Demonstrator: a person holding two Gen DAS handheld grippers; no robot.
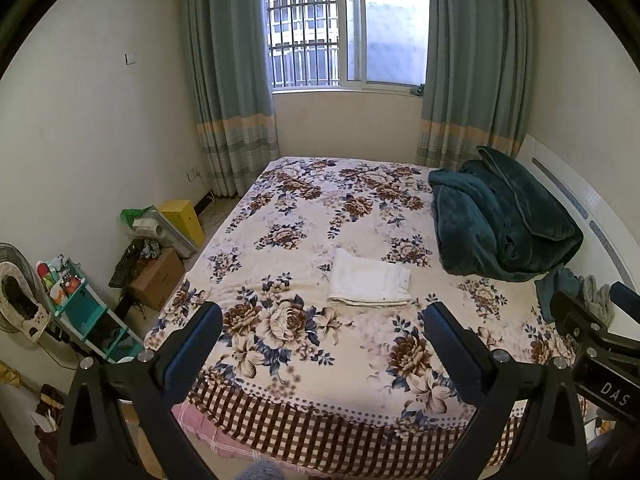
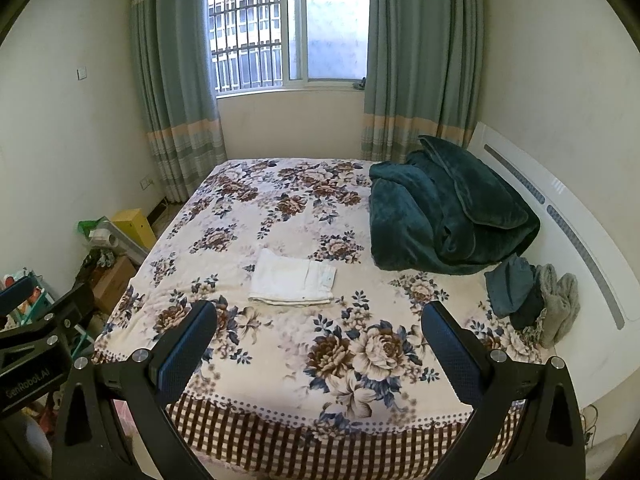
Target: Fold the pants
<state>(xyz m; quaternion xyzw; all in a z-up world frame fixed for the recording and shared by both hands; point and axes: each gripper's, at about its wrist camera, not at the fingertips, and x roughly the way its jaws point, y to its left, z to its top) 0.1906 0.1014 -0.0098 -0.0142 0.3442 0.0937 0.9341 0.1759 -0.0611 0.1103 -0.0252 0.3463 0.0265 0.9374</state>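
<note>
White pants (image 1: 370,280) lie folded into a small flat rectangle near the middle of the bed with the floral cover (image 1: 304,216). They also show in the right wrist view (image 2: 294,278). My left gripper (image 1: 322,318) is open and empty, held above the bed's near edge, well short of the pants. My right gripper (image 2: 320,316) is open and empty too, beside the left one and just as far back. Part of the right gripper's body shows at the right edge of the left wrist view (image 1: 592,332).
A dark green blanket (image 2: 448,212) is heaped at the bed's right side against the white headboard (image 2: 560,216). Small grey and teal garments (image 2: 532,300) lie by it. Boxes (image 1: 160,280), a yellow bin (image 1: 182,220) and a teal shelf (image 1: 84,312) crowd the floor to the left.
</note>
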